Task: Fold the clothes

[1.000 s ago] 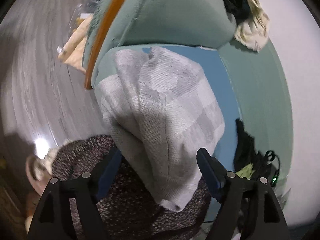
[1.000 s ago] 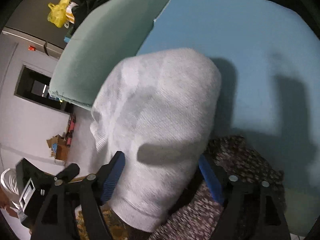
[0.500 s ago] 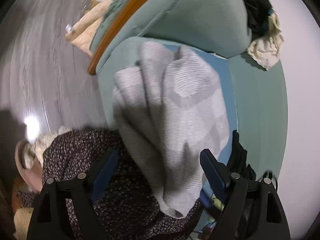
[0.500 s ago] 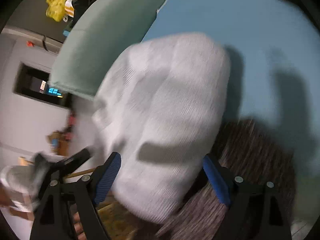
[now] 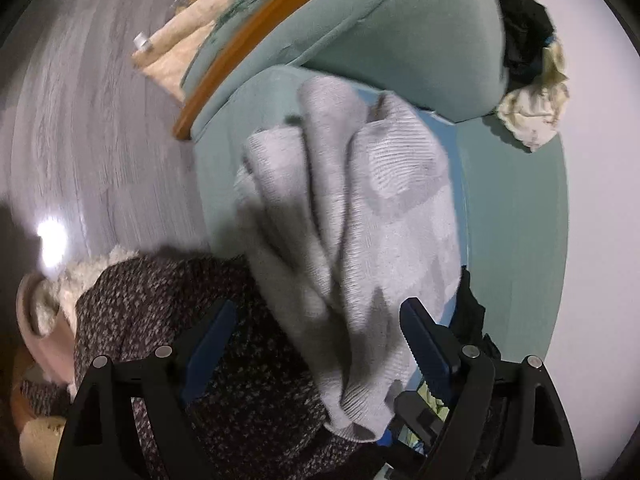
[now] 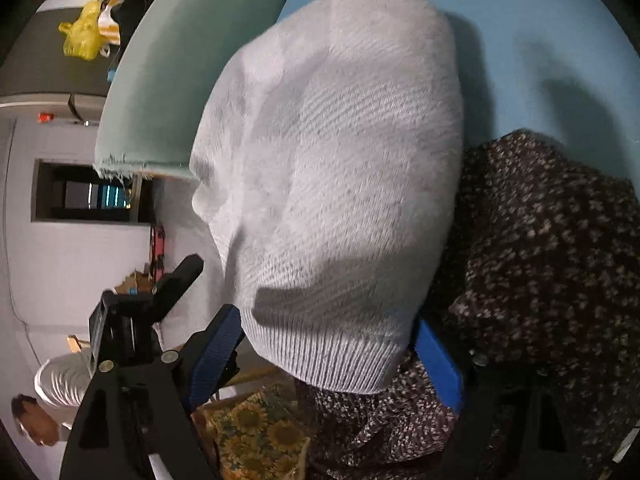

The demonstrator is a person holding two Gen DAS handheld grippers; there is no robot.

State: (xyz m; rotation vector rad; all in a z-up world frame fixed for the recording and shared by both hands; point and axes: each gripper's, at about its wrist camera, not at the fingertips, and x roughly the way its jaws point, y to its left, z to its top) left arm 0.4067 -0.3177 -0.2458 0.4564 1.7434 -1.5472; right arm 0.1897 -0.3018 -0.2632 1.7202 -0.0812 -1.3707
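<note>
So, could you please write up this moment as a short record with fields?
garment: pale grey knit sweater, bunched, ribbed hem toward the cameras
lying on: blue seat cover of a green sofa
beside it: dark speckled garment
left gripper: open, sweater hem between the fingers
right gripper: open, sweater hem between the fingers
background: clothes pile on the sofa

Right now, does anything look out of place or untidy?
Yes. The grey sweater hangs bunched in deep creases, not flat, over the dark dress. Other clothes are heaped on the sofa back, and the sofa's fabric edge is frayed.
</note>
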